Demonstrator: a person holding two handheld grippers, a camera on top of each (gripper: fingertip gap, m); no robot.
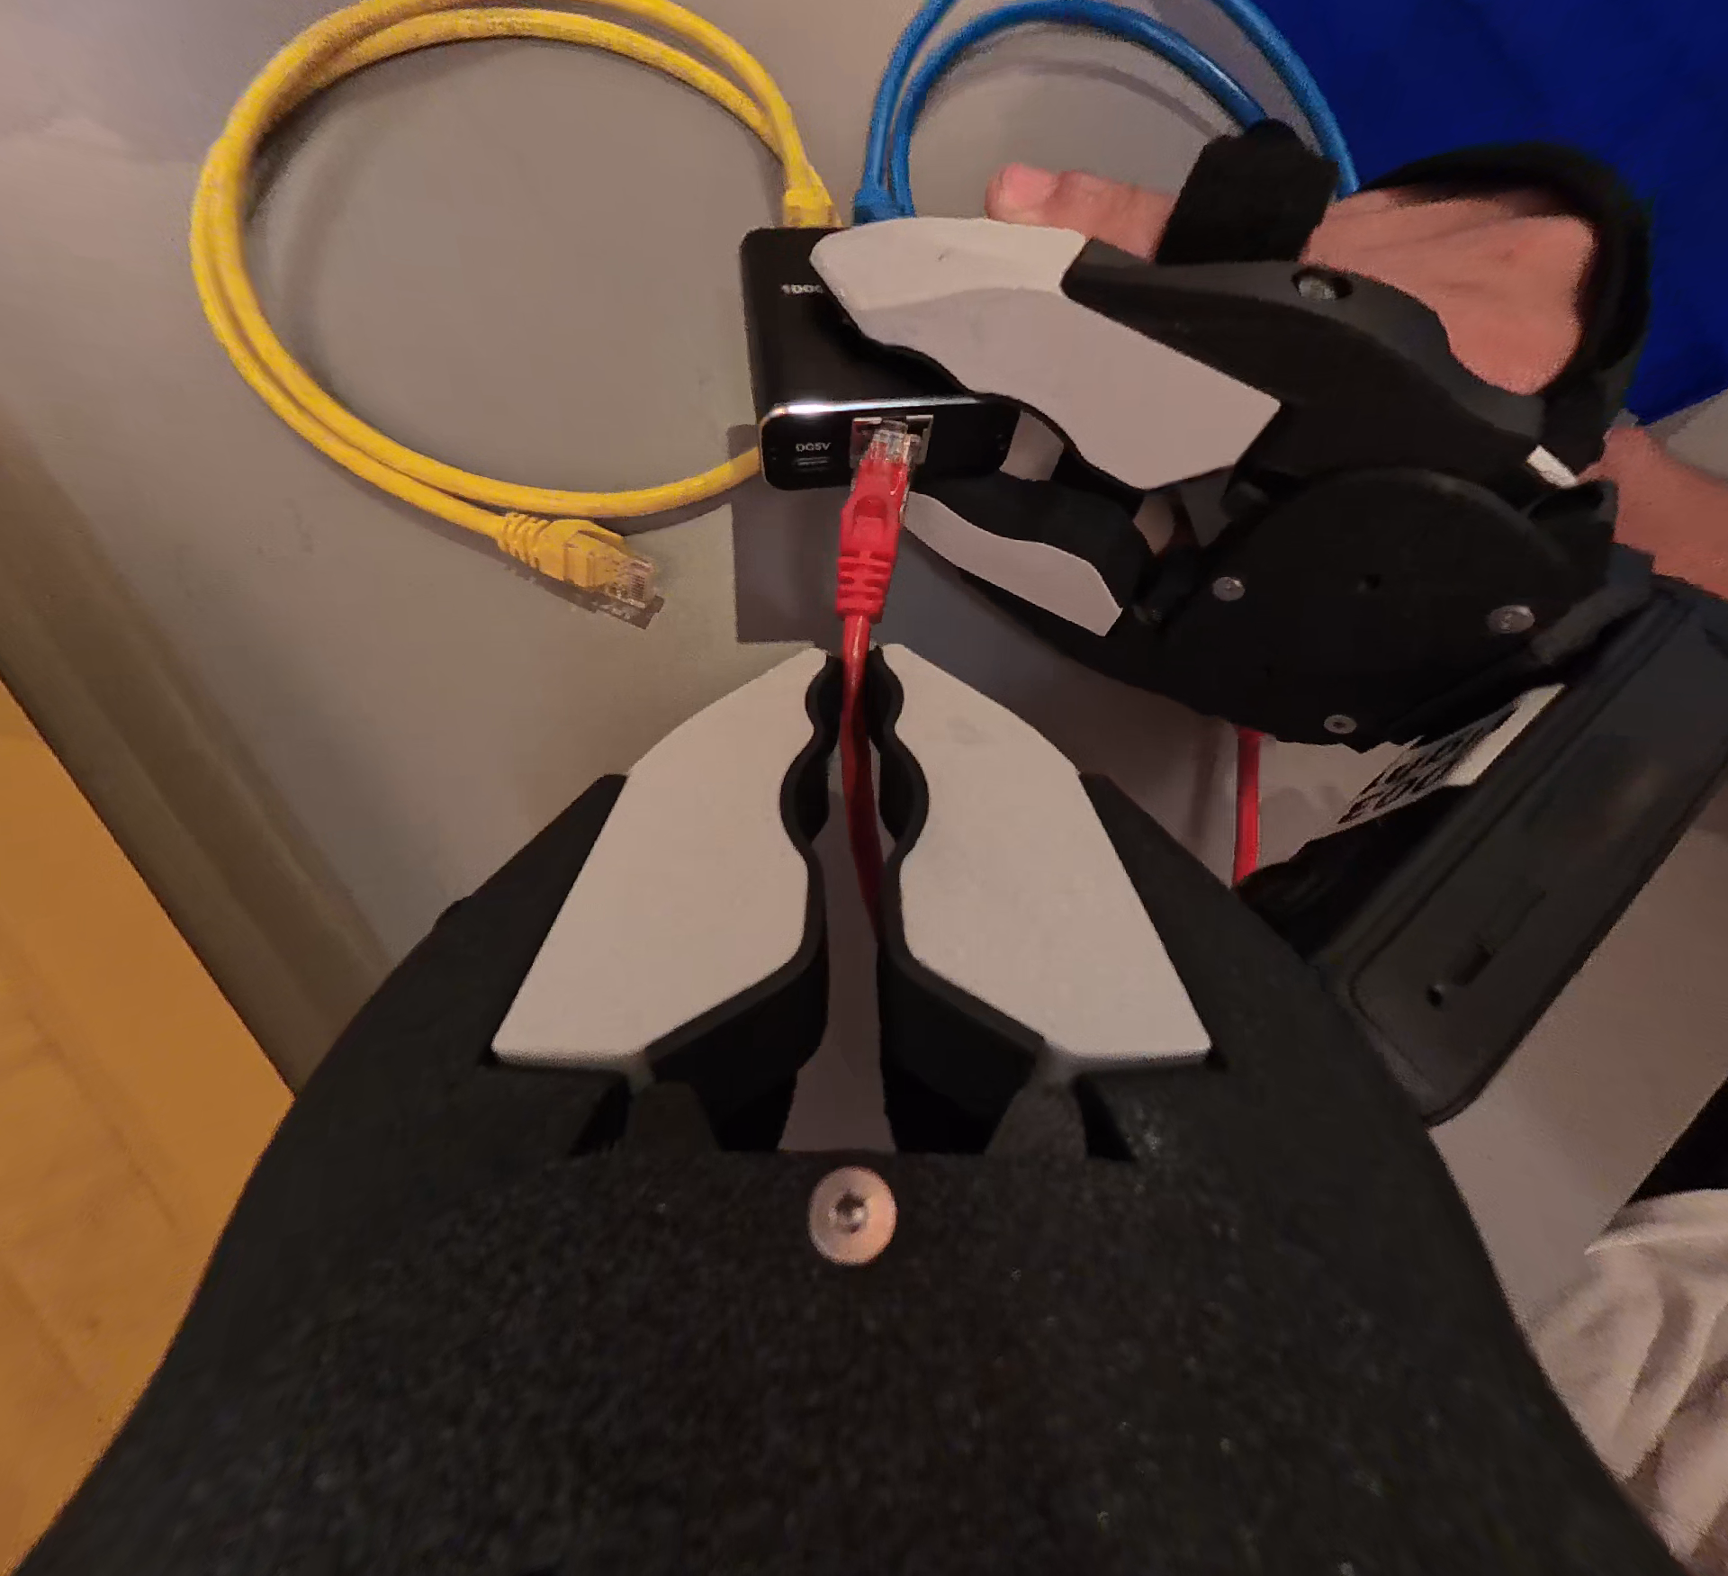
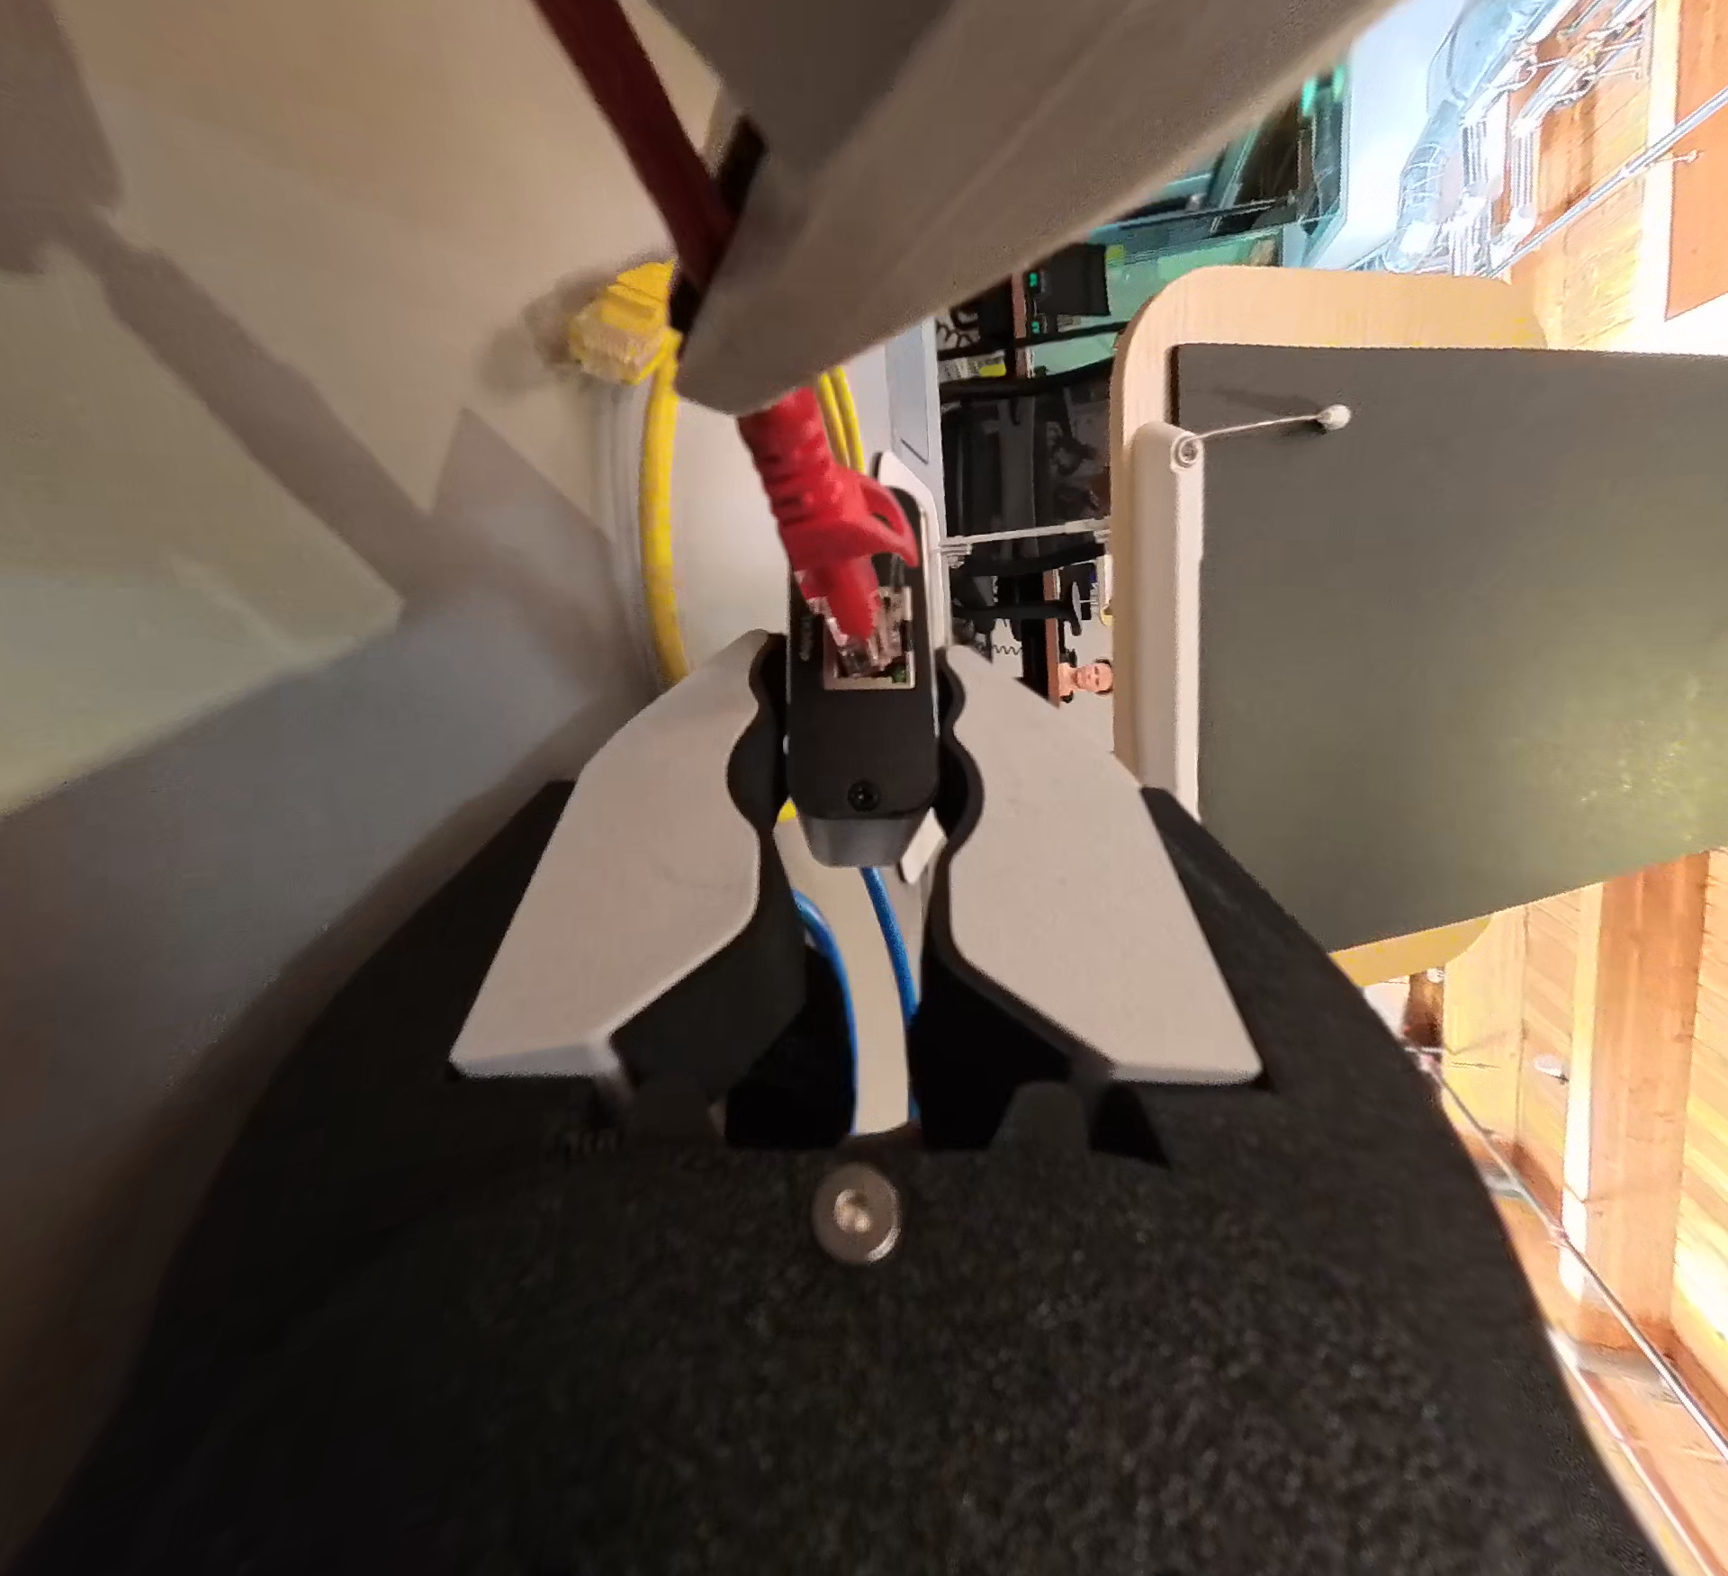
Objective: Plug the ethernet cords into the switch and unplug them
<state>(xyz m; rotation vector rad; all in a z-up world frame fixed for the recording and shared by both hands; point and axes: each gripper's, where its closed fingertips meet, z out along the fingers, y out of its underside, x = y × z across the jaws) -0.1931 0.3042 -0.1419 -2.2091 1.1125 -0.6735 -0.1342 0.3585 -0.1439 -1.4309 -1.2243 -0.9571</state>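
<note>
Three ethernet cords surround one black switch [image 1: 795, 334]: the yellow cord [image 1: 309, 409] and blue cord [image 1: 1075, 16] enter its far side, and the red cord [image 1: 865, 559] has its clear plug at the near port. The right gripper [image 1: 935, 456] is clamped on the switch. The left gripper [image 1: 853, 671] pinches the red cord just behind its boot.

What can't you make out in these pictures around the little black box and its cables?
- Left wrist view: the right gripper covers much of the switch, hiding any further ports.
- Either view: whether the red plug is fully seated; too small.
- Left wrist view: the red cord's far end, hidden behind the left gripper.
- Left wrist view: blue cord loop cut off by blue fabric.
</note>
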